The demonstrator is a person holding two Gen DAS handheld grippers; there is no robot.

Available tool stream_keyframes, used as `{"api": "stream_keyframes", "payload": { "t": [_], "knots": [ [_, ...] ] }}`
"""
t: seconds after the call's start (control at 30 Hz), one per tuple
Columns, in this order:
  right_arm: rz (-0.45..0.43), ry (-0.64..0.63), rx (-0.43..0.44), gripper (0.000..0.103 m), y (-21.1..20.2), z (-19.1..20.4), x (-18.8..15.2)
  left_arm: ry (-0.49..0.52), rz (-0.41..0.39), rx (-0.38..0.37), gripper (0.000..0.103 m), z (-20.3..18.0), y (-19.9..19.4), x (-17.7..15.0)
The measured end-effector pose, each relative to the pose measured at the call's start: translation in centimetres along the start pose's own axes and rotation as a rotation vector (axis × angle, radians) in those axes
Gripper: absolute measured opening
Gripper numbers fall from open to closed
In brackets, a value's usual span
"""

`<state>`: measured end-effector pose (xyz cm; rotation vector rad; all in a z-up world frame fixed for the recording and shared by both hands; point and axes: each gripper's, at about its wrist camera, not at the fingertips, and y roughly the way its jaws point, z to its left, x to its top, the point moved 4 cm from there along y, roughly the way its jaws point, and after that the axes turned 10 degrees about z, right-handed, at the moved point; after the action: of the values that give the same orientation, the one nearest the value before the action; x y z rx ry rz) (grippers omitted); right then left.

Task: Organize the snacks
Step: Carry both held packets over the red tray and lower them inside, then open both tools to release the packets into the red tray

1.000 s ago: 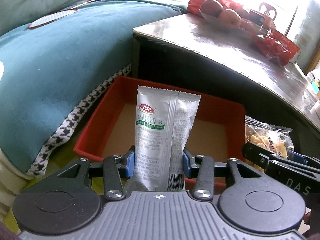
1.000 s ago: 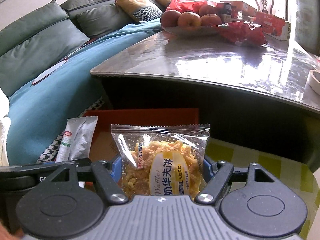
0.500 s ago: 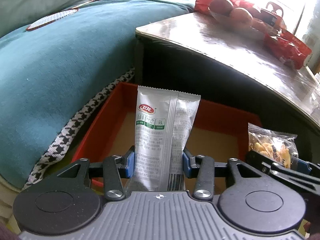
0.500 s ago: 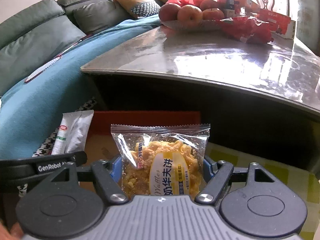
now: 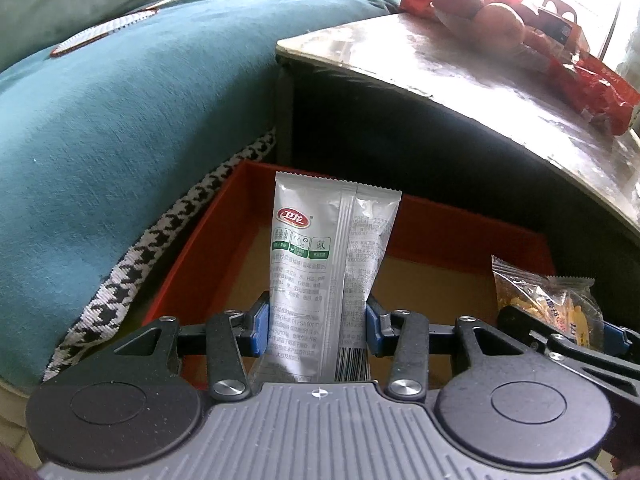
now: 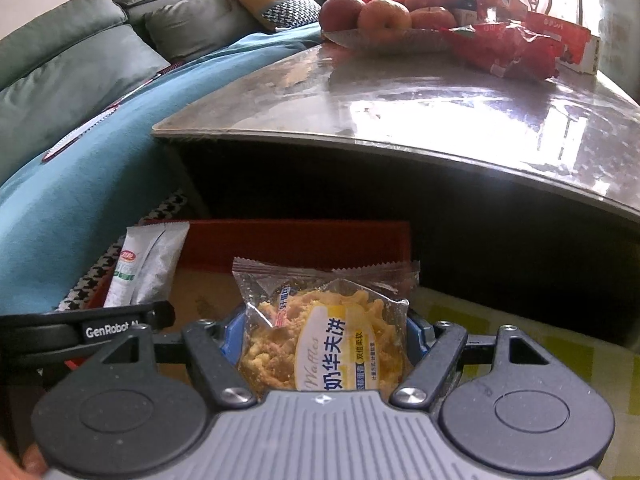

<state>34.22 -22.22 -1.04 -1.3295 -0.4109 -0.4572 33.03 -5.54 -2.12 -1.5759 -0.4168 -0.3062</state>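
- Left claw: blue pads clamped on a silver snack sachet, held upright over the red box.
- Right claw: pads pressed on both sides of a clear waffle packet, held above the box's near right corner.
- Red box: open, cardboard floor bare, on the floor between the teal sofa and the counter.
- Counter: bears a plate of apples and red wrappers.
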Motion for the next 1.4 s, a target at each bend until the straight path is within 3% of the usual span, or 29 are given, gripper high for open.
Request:
{"api": "stream_keyframes", "payload": {
  "t": [0.7,1.07,1.4],
  "knots": [
    [-0.004,-0.1,-0.033,0.076,3.6,0.9,0.0,0.022,0.033,0.066,0.055,-0.4,2.4,0.0],
    [-0.013,-0.097,-0.007,0.082,3.2,0.3,0.5,0.009,0.023,0.072,0.073,-0.1,2.0,0.2],
    [-0.059,-0.034,0.035,0.083,0.3,-0.4,1.4,0.012,0.001,0.041,0.077,-0.9,0.0,-0.2]
  ]
}}
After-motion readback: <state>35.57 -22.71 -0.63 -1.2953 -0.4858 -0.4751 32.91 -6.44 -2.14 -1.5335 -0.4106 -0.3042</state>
